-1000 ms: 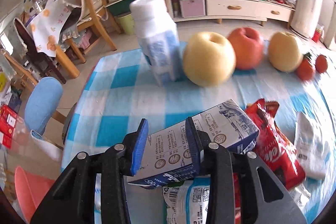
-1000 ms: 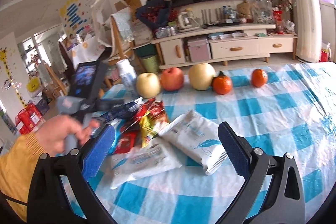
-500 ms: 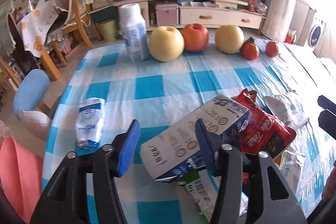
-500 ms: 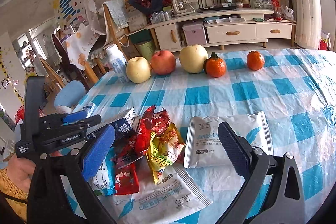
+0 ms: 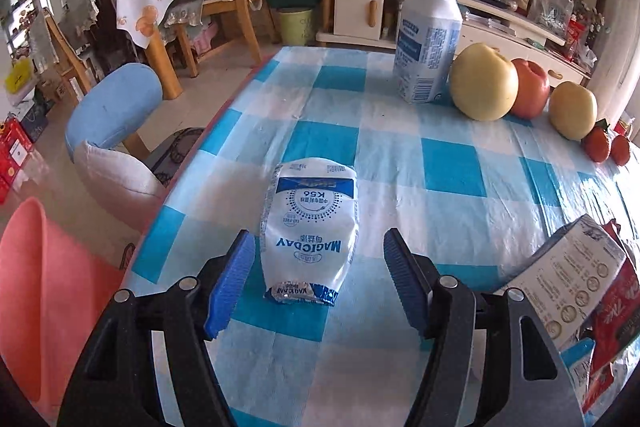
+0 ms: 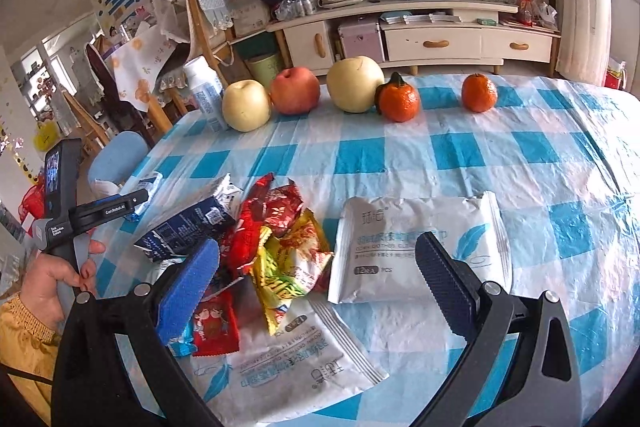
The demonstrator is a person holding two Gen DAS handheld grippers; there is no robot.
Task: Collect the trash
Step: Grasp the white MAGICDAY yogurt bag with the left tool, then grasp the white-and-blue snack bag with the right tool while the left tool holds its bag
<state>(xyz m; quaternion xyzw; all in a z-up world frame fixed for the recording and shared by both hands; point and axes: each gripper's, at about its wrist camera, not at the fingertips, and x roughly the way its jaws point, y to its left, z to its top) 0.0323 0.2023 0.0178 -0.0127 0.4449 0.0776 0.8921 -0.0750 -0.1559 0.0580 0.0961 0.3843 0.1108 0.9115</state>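
okay, left gripper point(image 5: 316, 281) has just been opening its jaws and stands wide, nothing pinched. i see the white milk pouch point(image 5: 310, 231) lying flat on the checked tablecloth point(image 5: 452, 167) dead ahead, near end between the pads, long axis running straight away from me. left hand's nearest; right gripper point(image 6: 316, 287) hangs open over the wrapper pile point(image 6: 276, 243).

bare table point(image 5: 400, 187) lies ahead of my left tongs point(image 5: 316, 279) around the white pouch point(image 5: 310, 227). the carton point(image 5: 568, 283) blocks the right; bottle point(image 5: 428, 35) and fruit point(image 5: 484, 87) line the far edge.
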